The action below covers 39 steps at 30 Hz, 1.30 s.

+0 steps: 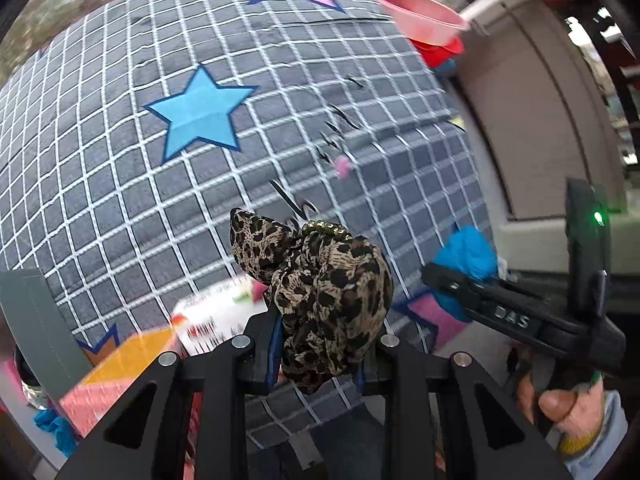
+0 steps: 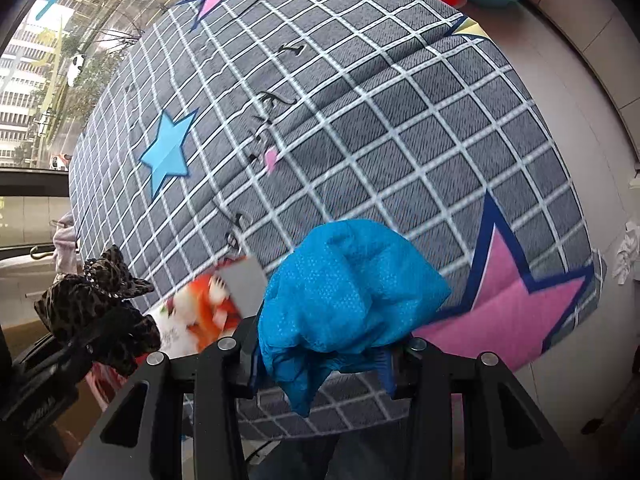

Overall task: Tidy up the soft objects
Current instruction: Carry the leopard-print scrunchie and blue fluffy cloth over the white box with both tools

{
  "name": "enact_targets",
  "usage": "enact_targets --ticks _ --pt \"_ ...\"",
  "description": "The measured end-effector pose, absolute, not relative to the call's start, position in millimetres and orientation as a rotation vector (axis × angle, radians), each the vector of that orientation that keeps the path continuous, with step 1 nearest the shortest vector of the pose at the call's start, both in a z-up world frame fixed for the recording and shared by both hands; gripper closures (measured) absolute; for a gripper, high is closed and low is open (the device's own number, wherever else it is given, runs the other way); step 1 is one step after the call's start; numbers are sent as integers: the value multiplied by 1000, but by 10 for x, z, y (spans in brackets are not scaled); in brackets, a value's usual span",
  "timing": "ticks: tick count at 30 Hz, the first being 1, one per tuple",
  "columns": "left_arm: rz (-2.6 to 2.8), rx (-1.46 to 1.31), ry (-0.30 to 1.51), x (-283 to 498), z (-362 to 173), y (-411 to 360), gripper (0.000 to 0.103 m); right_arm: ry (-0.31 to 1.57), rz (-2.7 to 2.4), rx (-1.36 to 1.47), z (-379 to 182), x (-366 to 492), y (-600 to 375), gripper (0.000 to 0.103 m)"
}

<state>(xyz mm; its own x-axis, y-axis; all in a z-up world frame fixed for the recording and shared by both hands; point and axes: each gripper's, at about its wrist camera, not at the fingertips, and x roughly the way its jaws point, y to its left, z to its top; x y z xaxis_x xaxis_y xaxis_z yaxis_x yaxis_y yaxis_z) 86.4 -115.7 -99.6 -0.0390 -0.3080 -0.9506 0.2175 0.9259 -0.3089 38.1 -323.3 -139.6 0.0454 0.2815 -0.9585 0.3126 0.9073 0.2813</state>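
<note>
Left gripper [image 1: 320,344] at bottom center is clamped on a leopard-print scrunchie [image 1: 320,296], right gripper [image 2: 324,356] pinches a bunched blue cloth [image 2: 344,292], both over the grey checked star-print bedsheet [image 1: 120,184].

Bright, even daylight, soft shadows; strong fisheye bulge, dark vignette in corners; motion blur on the box [image 2: 208,304] just beyond the right gripper [image 2: 324,364]; blanket [image 2: 400,140] ahead mostly sharp.
</note>
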Motion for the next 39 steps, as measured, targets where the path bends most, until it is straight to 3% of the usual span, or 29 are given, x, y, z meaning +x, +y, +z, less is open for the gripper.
enact_targets --ticks 14,39 --pt "-639 33 1520 20 -811 -1032 73 1568 -12 437 -1251 -302 -2549 59" --pt "-324 -163 1389 -837 -601 576 73 1650 320 115 -1184 -780 -889 59"
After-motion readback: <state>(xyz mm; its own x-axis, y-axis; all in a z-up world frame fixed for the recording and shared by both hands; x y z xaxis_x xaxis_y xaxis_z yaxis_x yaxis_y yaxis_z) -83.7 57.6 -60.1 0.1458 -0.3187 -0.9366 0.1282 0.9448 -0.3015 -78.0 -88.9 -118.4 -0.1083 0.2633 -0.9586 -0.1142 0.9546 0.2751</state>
